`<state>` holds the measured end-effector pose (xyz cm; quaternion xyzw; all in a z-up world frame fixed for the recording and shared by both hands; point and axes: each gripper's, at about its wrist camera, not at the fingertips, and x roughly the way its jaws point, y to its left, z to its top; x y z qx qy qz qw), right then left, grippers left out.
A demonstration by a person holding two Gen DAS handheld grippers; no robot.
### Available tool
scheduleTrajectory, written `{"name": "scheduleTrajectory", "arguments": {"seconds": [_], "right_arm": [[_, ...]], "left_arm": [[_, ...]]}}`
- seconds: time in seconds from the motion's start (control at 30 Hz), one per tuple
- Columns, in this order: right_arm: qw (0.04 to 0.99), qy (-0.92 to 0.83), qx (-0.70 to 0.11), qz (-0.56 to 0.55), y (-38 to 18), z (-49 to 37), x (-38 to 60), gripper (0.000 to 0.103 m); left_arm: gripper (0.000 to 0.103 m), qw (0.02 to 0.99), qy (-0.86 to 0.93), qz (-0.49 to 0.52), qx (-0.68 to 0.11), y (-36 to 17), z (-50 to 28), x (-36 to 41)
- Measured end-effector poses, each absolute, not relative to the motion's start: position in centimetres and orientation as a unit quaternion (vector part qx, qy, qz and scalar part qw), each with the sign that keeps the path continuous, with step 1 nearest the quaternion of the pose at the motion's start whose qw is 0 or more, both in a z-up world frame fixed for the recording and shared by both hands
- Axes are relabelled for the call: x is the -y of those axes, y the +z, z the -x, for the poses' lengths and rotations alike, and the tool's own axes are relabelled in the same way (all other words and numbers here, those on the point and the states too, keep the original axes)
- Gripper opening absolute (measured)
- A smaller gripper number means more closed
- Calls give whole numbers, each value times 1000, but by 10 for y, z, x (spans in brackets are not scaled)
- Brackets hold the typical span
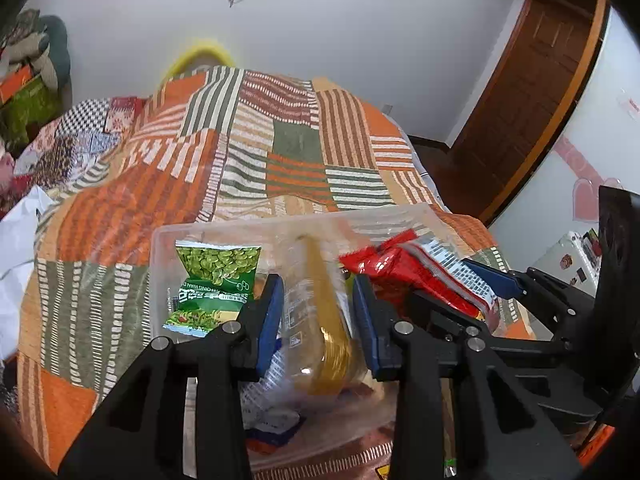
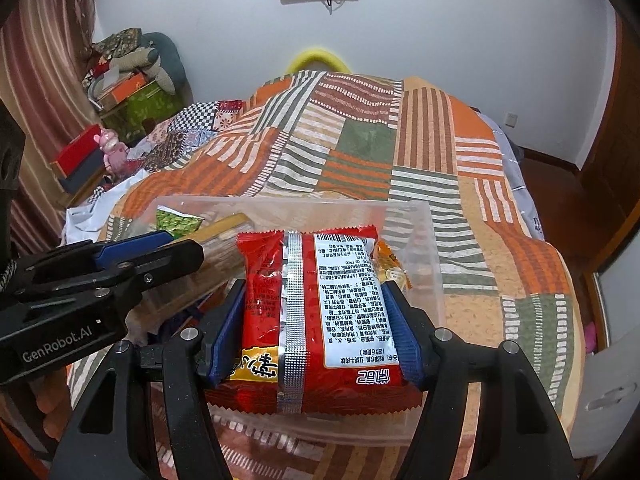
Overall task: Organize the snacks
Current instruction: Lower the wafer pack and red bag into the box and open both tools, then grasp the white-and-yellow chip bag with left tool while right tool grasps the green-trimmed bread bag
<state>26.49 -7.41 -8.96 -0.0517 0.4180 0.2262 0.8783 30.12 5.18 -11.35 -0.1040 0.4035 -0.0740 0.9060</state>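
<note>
A clear plastic bin (image 1: 168, 236) (image 2: 434, 248) sits on the patchwork bedspread. My left gripper (image 1: 318, 320) is shut on a clear sleeve of golden biscuits (image 1: 326, 320) and holds it over the bin. A green pea snack packet (image 1: 212, 288) (image 2: 176, 222) lies in the bin's left side. My right gripper (image 2: 316, 324) is shut on a red snack packet (image 2: 312, 320), back side up, above the bin; the packet also shows in the left wrist view (image 1: 416, 276). The left gripper shows in the right wrist view (image 2: 132, 252), with the biscuit sleeve (image 2: 218, 256).
The striped orange and green bedspread (image 1: 280, 152) (image 2: 360, 140) covers the bed. White cloth (image 1: 16, 240) lies at the left. Boxes and clutter (image 2: 120, 92) stand by the far left wall. A wooden door (image 1: 532, 92) is at the right.
</note>
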Motion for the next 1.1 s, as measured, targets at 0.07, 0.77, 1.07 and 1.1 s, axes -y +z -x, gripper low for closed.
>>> {"name": "scheduleTrajectory", "arguments": {"seconds": [0.07, 0.77, 1.07, 1.1], "right_arm": [[880, 228, -414, 54, -87, -262, 75, 63], [897, 228, -378, 38, -63, -180, 117, 67], [880, 217, -420, 43, -101, -145, 127, 67], [877, 219, -426, 41, -105, -142, 128, 67]], "left_arm": [[35, 909, -72, 95, -398, -107, -295, -49], [66, 934, -70, 61, -345, -67, -184, -41], [74, 915, -69, 68, -393, -106, -156, -37], [74, 913, -67, 64, -398, -112, -154, -35]]}}
